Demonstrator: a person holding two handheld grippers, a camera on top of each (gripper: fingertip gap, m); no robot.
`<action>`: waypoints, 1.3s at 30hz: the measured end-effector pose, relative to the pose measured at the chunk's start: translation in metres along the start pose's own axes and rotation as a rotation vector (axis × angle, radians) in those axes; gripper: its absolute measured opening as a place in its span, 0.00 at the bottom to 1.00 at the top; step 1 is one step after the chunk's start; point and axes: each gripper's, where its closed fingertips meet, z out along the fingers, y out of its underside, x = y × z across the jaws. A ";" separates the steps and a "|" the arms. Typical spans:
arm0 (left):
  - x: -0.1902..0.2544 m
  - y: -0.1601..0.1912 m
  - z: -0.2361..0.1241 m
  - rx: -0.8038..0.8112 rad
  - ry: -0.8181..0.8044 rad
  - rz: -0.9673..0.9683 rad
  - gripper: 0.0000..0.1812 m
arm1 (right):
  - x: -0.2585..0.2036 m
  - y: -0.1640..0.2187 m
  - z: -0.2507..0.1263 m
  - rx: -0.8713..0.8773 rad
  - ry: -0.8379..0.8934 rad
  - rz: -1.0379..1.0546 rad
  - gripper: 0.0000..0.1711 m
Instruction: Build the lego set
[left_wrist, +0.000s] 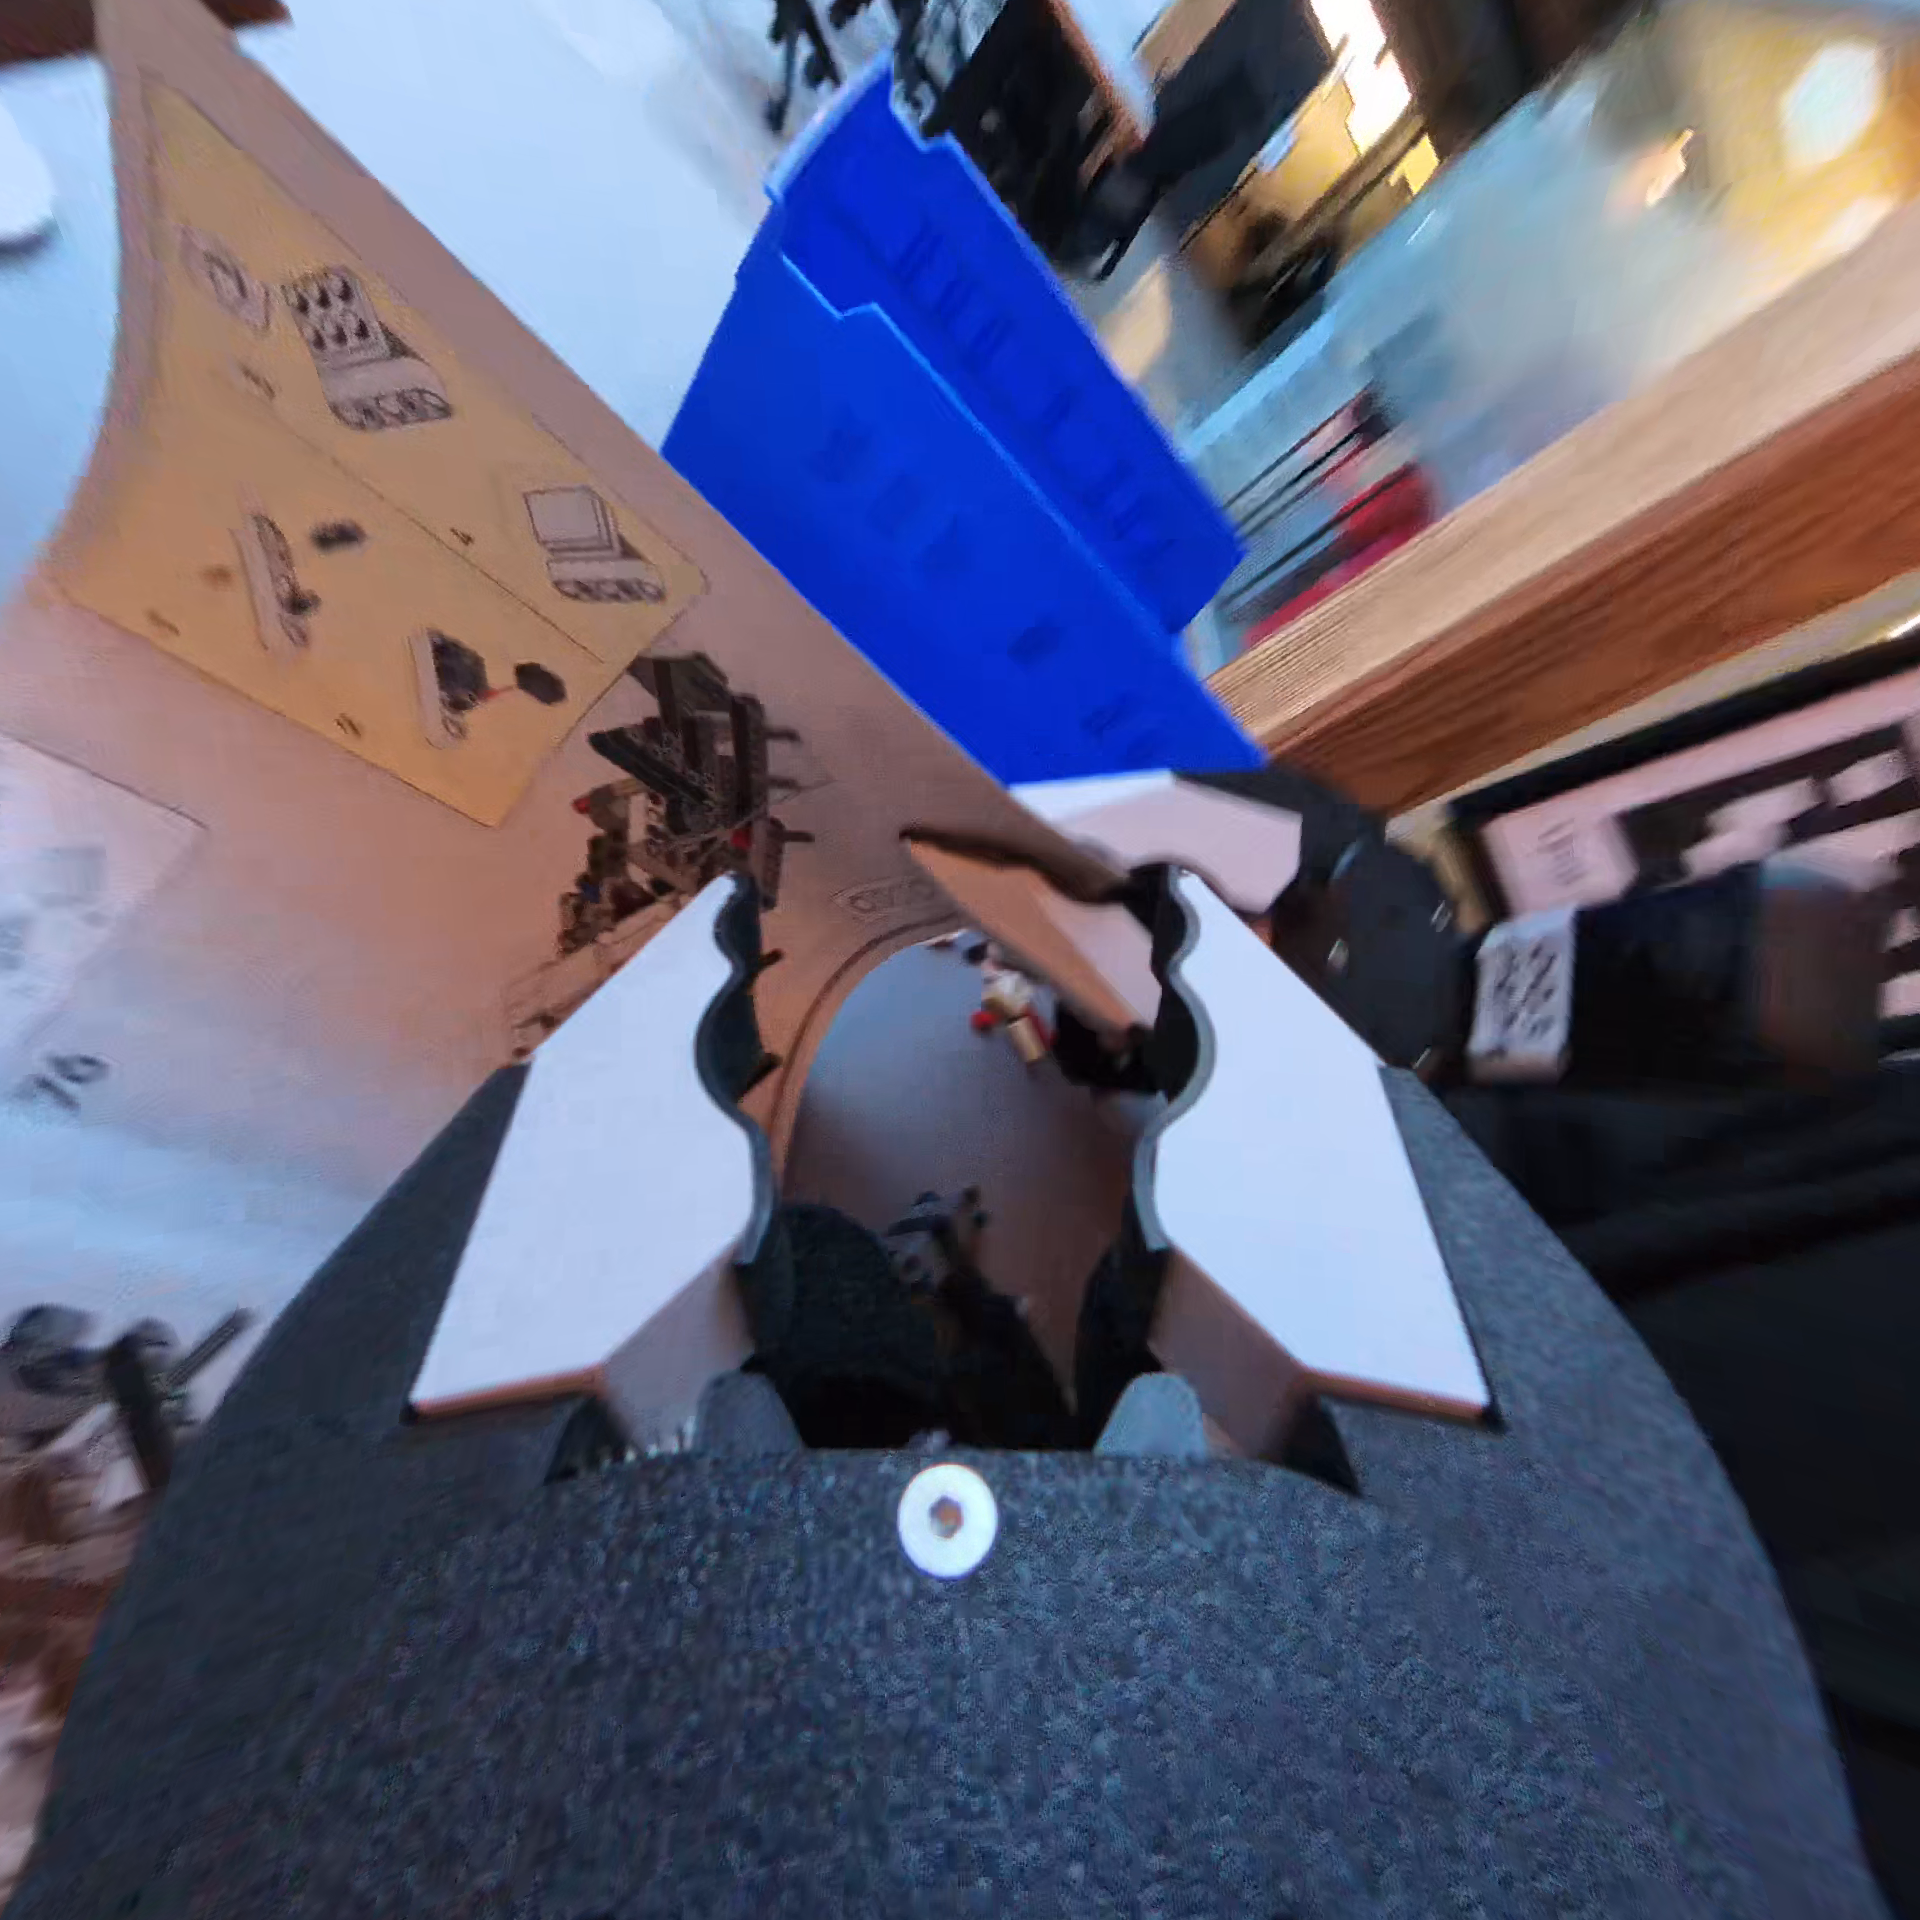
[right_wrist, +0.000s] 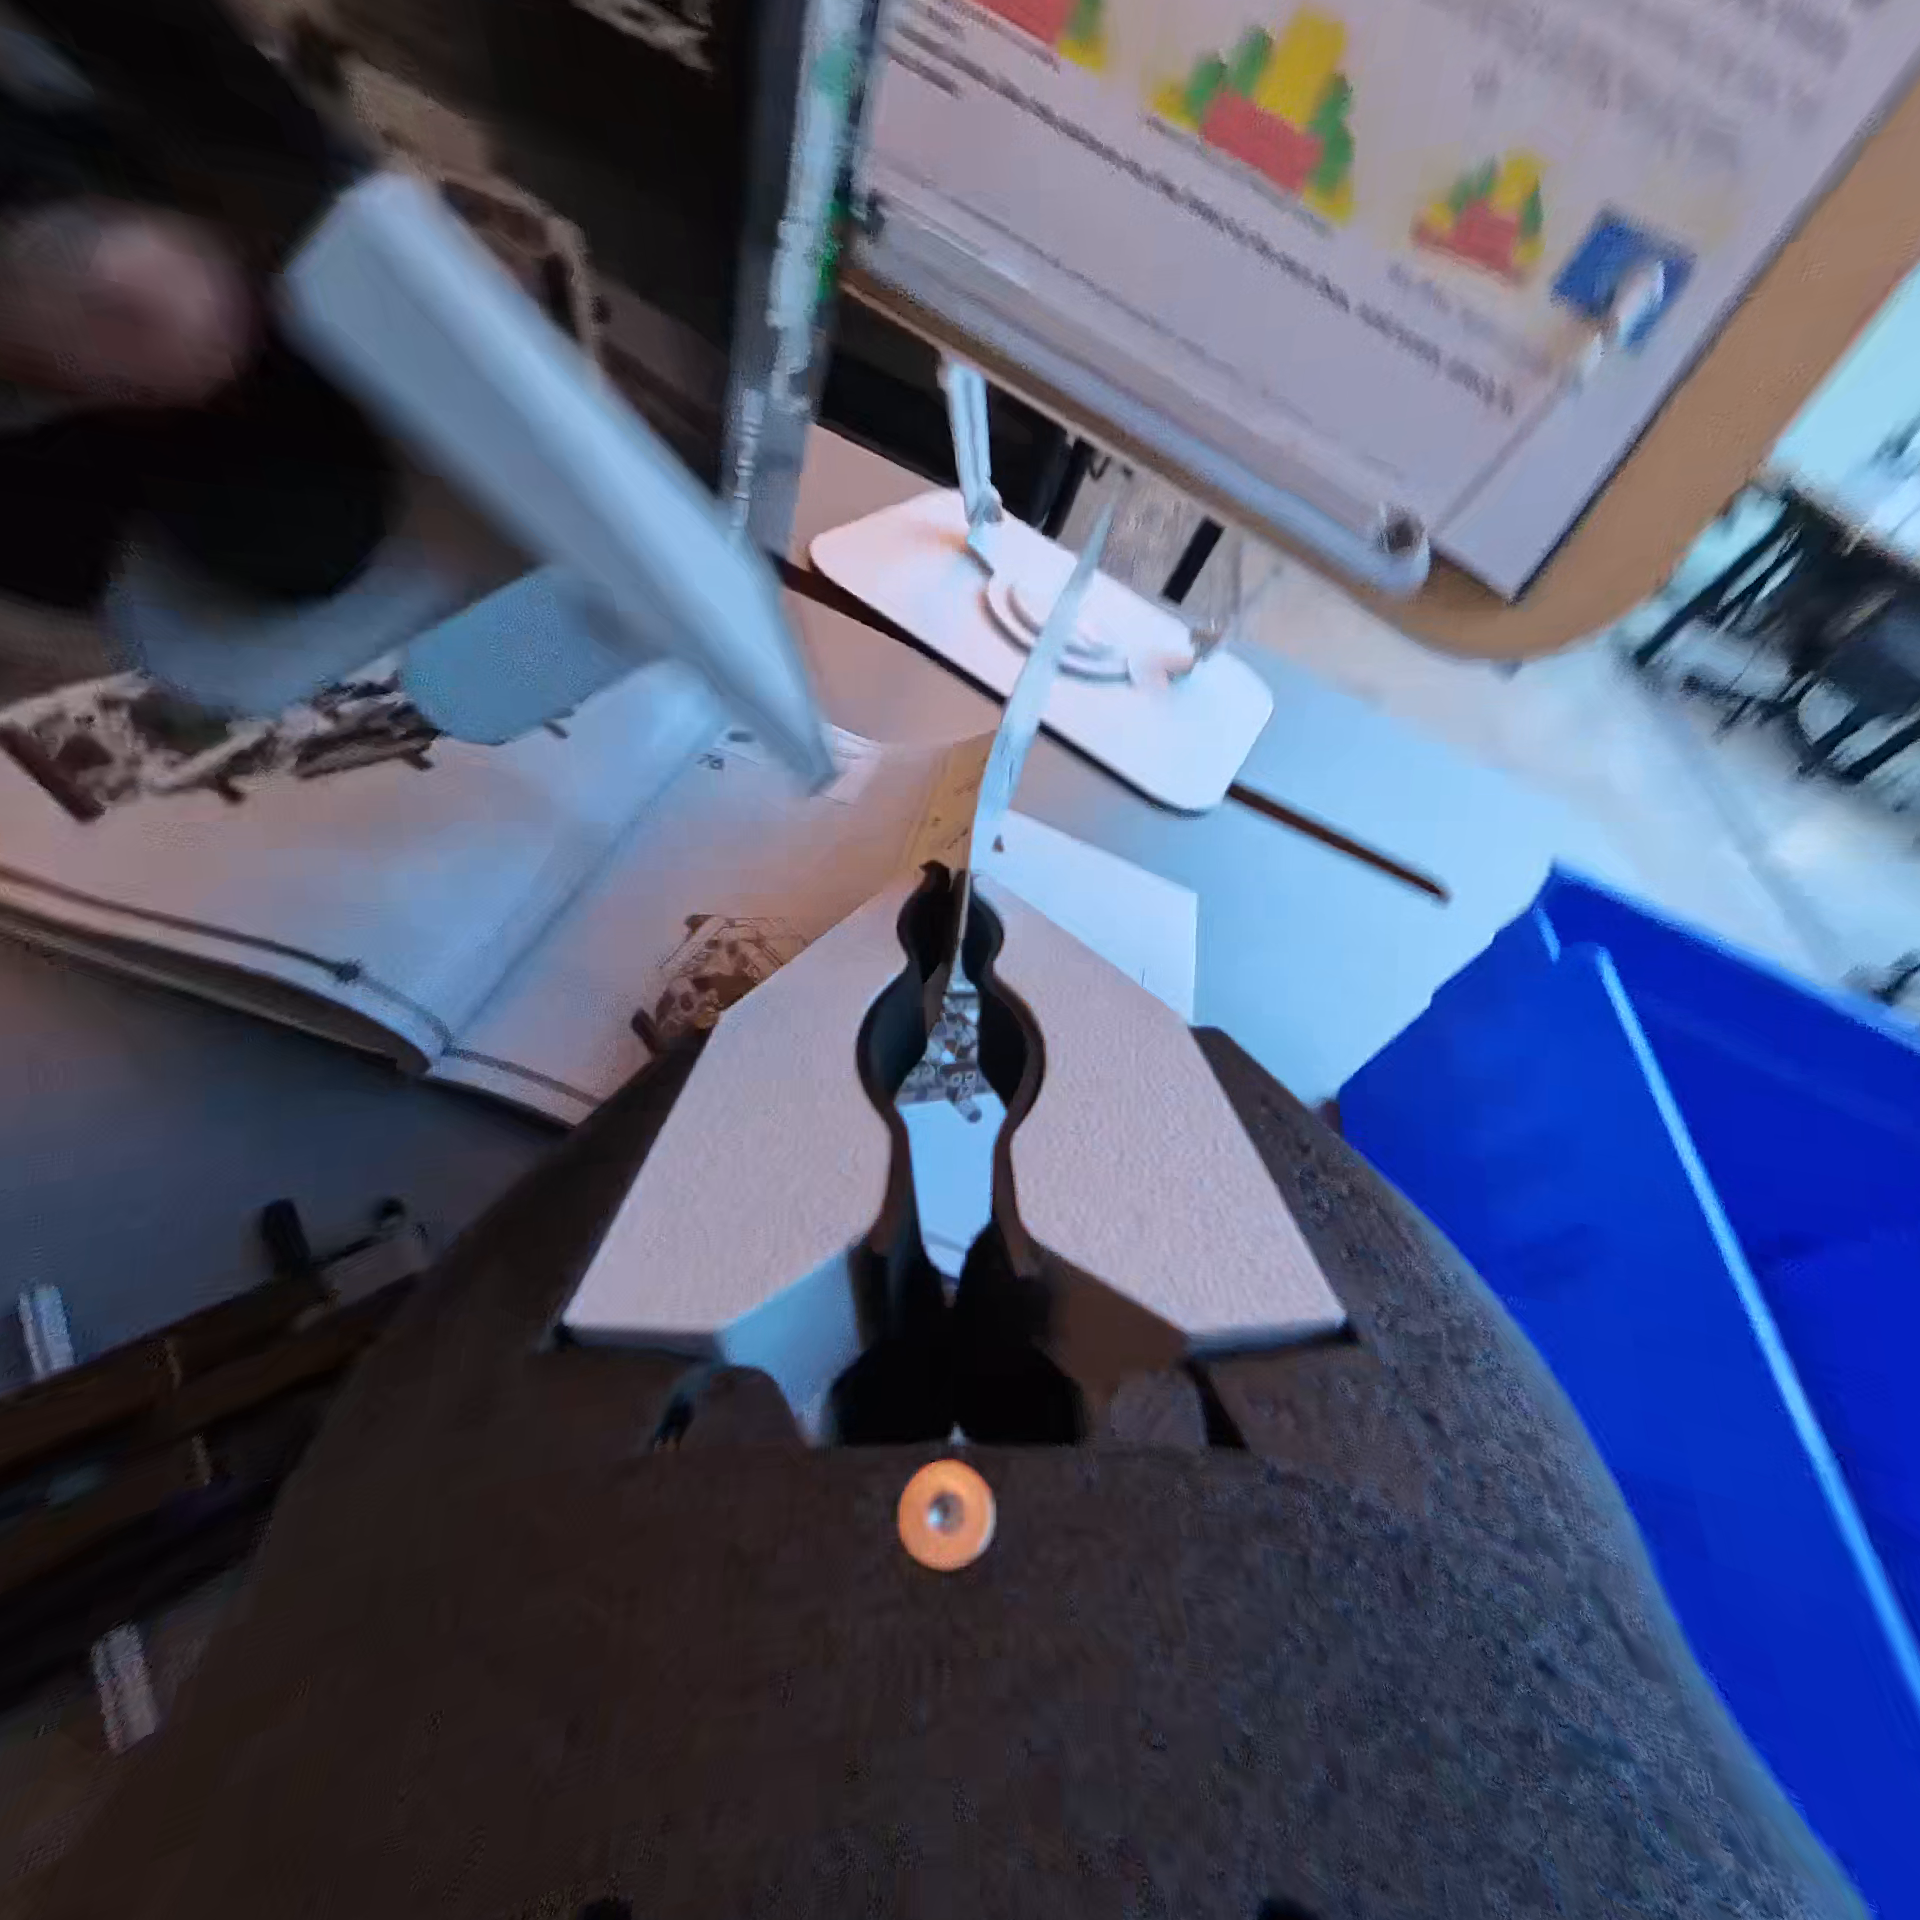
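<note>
The left gripper (left_wrist: 951, 914), black with white finger plates, stands with its jaws spread wide and nothing between them; a raised printed page of the lego instruction booklet (left_wrist: 436, 623), carrying a yellow panel of step drawings, fills the view just ahead of its fingertips and curls up in an arch at its lower edge. Through that arch a few small loose lego pieces (left_wrist: 1013, 1013) lie on the grey table, blurred. A bright blue plastic bin (left_wrist: 966, 468) stands beyond the page. The right gripper (right_wrist: 951, 894) is closed on the thin edge of a booklet page (right_wrist: 1023, 707), which rises from between its fingertips. The open booklet (right_wrist: 436, 894) lies on the table to its left, and the left gripper's white finger (right_wrist: 540, 468) points down onto it. A monitor on a white stand (right_wrist: 1039, 623) sits behind, and the blue bin (right_wrist: 1662, 1195) to the right.
</note>
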 end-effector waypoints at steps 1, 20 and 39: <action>0.000 -0.003 -0.001 0.028 0.059 -0.085 0.41 | -0.006 -0.004 0.000 0.014 0.014 -0.070 0.00; 0.008 -0.018 -0.011 0.160 0.269 -0.133 0.00 | -0.038 -0.025 -0.039 -0.053 -0.370 0.274 0.41; 0.025 -0.023 -0.006 0.199 0.471 -0.108 0.04 | -0.040 -0.031 -0.018 0.021 -0.871 0.730 0.31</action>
